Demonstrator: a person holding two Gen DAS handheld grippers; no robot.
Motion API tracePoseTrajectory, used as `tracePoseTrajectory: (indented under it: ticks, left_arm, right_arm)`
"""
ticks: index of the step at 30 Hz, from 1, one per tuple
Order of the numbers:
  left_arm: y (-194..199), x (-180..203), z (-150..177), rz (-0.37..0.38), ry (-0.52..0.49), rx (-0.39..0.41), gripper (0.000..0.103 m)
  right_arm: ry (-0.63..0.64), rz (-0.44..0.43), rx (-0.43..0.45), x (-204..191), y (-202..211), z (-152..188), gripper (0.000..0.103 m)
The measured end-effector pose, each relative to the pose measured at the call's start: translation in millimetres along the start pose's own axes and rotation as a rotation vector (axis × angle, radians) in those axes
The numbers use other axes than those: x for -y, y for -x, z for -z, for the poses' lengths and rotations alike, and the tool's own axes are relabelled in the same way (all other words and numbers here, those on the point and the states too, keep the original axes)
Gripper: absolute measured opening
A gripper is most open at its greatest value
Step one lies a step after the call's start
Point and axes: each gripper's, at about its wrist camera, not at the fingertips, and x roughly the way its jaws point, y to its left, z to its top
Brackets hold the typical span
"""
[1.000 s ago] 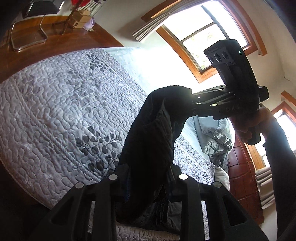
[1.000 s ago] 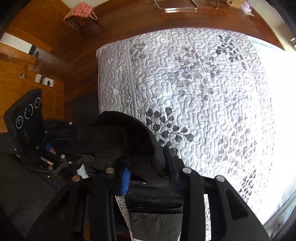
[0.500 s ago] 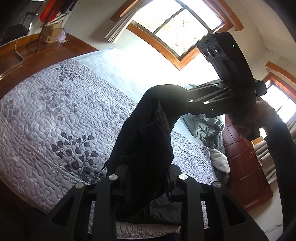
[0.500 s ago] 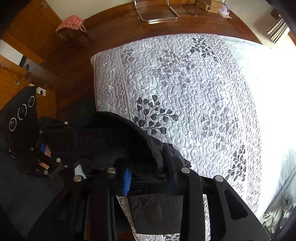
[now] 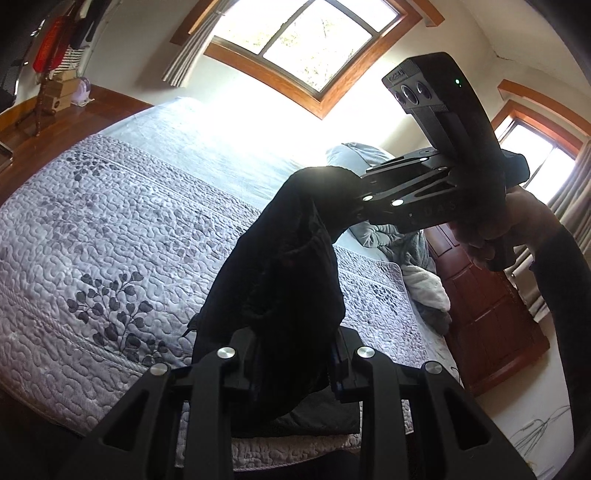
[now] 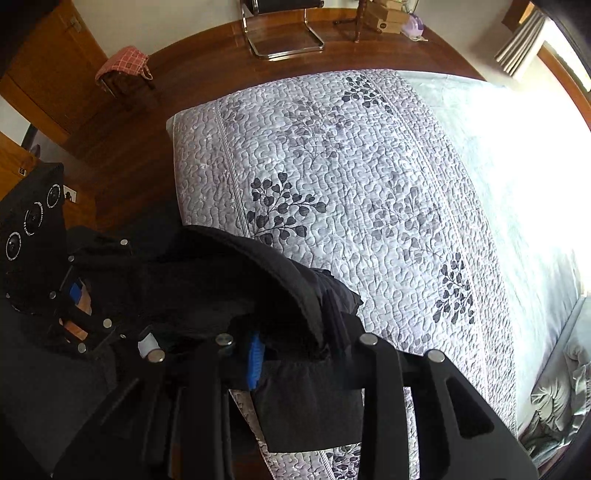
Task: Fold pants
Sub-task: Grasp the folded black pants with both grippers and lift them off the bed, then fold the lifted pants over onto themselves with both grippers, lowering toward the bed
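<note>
Black pants (image 5: 284,266) hang bunched in the air above the near edge of the quilted bed (image 5: 110,236). My left gripper (image 5: 295,363) is shut on one part of the pants. My right gripper (image 5: 351,192) is shut on another part, higher up and to the right in the left wrist view. In the right wrist view the pants (image 6: 236,280) drape over my right gripper (image 6: 295,350), and the left gripper (image 6: 92,295) holds them at the left. The loose lower part of the pants (image 6: 314,410) hangs down to the bed's edge.
The bed's grey floral quilt (image 6: 369,184) spreads ahead. Crumpled bedding and pillows (image 5: 402,240) lie at the head end by a wooden cabinet (image 5: 487,302). Wooden floor (image 6: 207,74), a chrome chair (image 6: 280,33) and a stool with checked cloth (image 6: 123,66) stand beyond the bed.
Both grippers have risen with the pants and tilted up, so more of the windows and the far end of the bed shows. Their grip on the pants is unchanged.
</note>
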Motion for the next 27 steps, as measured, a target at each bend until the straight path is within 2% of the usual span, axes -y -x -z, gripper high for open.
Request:
tracePoseTrajectory:
  ticks: [10,27]
  left_arm:
    - [-17,38,12,0.027,-0.082,-0.048,0.027]
    - [-60,104,47,0.050,-0.201,-0.143,0.027]
  right_arm:
    - [-0.050,0.045,0.020,9,14,51,0.026]
    - [-0.138,0.062,0.054,25,20,142,0.025]
